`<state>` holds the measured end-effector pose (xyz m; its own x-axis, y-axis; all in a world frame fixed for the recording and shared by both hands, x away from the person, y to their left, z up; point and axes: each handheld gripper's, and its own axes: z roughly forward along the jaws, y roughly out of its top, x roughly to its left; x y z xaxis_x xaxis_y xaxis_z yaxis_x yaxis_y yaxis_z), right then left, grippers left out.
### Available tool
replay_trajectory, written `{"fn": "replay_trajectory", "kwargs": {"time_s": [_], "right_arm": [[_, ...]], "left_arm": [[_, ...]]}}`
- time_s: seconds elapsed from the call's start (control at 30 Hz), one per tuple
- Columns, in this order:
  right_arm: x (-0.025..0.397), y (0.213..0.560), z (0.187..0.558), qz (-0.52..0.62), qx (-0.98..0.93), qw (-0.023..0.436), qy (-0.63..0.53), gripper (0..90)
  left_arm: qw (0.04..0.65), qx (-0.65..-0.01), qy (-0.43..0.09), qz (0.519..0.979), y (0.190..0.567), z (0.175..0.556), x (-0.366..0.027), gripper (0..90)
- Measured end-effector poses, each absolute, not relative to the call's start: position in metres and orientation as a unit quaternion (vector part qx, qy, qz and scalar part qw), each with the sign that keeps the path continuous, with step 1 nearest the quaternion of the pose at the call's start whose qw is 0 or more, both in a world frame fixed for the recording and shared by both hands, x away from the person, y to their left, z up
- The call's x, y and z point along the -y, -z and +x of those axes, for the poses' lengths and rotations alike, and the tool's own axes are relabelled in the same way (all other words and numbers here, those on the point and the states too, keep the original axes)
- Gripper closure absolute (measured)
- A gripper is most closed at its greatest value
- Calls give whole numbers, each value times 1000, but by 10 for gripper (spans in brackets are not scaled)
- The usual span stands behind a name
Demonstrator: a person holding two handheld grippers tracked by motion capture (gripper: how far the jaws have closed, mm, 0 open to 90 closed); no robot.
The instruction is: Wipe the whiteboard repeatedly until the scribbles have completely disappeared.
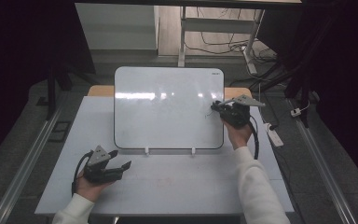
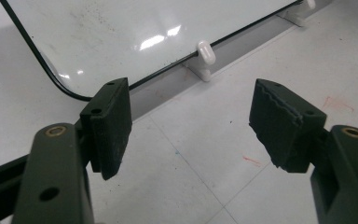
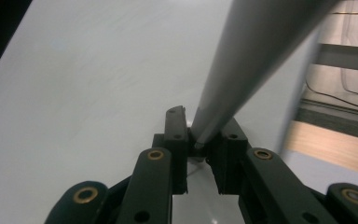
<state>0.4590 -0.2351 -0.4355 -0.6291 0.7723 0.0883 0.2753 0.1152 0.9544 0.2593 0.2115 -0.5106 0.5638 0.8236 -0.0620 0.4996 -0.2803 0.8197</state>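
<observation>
On one whiteboard [image 1: 168, 107], one pen [image 3: 242, 70], right tool [image 3: 198, 144] clamped.

Left tool [image 1: 121, 161] gapes wide; right tool [image 1: 216, 106] apparently clamped.

- In front of your left tongs [image 1: 121, 158] the desk [image 1: 177, 182] lies bare, so you can sweep freely along its near strip.
- The whiteboard [image 1: 168, 107] stands propped across the middle and blocks any reach toward the far side.
- Its two white clips [image 1: 146, 150] jut out at the lower edge.
- Your right tongs [image 1: 214, 106] sit at the board's right side, with open room beyond that edge.
</observation>
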Motion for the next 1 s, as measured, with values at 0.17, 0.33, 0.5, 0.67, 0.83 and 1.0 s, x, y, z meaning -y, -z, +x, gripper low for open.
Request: {"fn": "replay_trajectory", "kwargs": {"time_s": [0.17,0.33,0.5,0.67,0.83,1.0], "right_arm": [[214,447,444,326,-754,206,-531,779],[226,442,451,351,-732,216,-542,779],[222,448,443,351,-736,204,-542,778],[217,451,439,323,-761,205,-523,778],[235,444,445,368,-724,214,-543,778],[215,455,432,313,-776,203,-509,778]], "left_arm": [[423,-429,-189,776,512,262,-213,304],[422,-426,-192,777,511,259,-212,304],[423,-430,-189,775,512,261,-213,304],[421,-426,-191,778,511,260,-211,304],[424,-427,-191,776,511,260,-212,304],[421,-427,-189,777,512,261,-212,304]]}}
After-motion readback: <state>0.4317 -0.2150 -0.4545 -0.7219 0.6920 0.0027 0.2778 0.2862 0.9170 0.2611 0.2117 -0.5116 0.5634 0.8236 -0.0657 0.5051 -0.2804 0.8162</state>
